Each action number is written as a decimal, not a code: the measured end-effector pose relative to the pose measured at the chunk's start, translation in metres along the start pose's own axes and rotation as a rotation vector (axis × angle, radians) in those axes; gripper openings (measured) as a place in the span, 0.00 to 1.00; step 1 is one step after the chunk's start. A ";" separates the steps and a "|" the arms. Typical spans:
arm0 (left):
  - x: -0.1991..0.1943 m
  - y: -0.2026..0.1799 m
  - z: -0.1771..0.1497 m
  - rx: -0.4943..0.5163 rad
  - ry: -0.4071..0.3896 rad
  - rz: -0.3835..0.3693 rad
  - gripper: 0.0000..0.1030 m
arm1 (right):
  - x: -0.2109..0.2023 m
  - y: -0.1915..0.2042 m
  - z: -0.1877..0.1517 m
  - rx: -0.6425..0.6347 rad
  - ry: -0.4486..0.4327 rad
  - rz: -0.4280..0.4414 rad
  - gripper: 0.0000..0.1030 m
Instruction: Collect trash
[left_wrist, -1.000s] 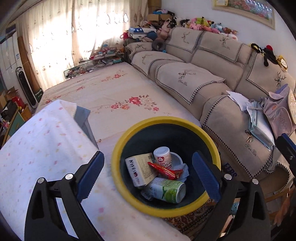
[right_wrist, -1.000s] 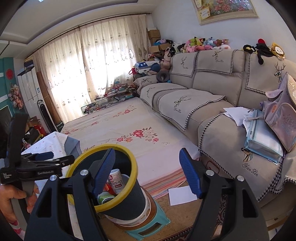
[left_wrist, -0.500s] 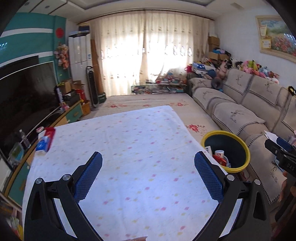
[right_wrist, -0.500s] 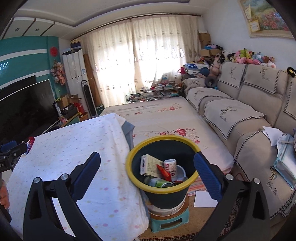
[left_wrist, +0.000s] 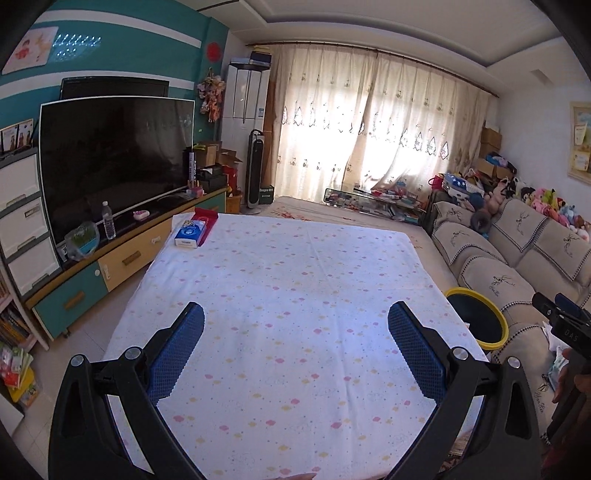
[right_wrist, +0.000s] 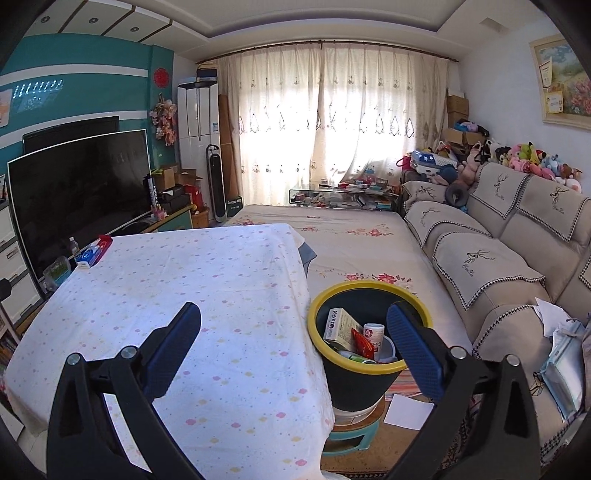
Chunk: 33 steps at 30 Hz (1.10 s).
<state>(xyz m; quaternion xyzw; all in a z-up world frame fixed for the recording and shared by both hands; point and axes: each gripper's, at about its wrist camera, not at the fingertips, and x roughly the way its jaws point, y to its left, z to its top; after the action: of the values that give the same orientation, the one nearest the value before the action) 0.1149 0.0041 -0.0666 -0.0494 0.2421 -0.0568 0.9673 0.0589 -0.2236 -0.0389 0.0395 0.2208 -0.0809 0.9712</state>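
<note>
A dark bin with a yellow rim (right_wrist: 369, 286) stands on a small stool beside the table's right edge. Inside it lie a carton (right_wrist: 341, 325), a red wrapper (right_wrist: 361, 341), a small white bottle (right_wrist: 373, 330) and a can. In the left wrist view only part of the bin (left_wrist: 480, 314) shows past the table's edge. My left gripper (left_wrist: 295, 339) hangs open over the spotted tablecloth (left_wrist: 295, 295), nothing between its blue pads. My right gripper (right_wrist: 293, 339) is open too, above the table's right edge, its right pad in front of the bin. The right gripper's body (left_wrist: 565, 321) shows at the far right.
A blue tissue pack (left_wrist: 190, 233) and a red box (left_wrist: 205, 218) lie at the table's far left corner. A TV (left_wrist: 110, 158) on a low cabinet runs along the left. A beige sofa (right_wrist: 498, 258) lines the right. White paper (right_wrist: 406, 406) lies on the floor by the stool.
My left gripper has swung away from above the bin to the left and now faces the table and TV. My right gripper has pulled back from the bin, and its pads now stand wider apart.
</note>
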 end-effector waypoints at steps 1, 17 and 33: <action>-0.004 0.002 -0.002 0.003 -0.002 0.003 0.95 | -0.001 0.001 0.000 0.000 0.003 0.004 0.93; 0.001 -0.015 0.010 0.019 -0.007 0.021 0.95 | 0.007 -0.006 -0.001 0.024 0.013 0.011 0.93; -0.002 -0.019 0.014 0.024 -0.011 0.015 0.95 | 0.008 -0.004 -0.001 0.028 0.015 0.011 0.93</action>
<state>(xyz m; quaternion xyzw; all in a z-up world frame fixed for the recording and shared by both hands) 0.1180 -0.0133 -0.0515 -0.0362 0.2367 -0.0521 0.9695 0.0650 -0.2288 -0.0431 0.0549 0.2268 -0.0782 0.9692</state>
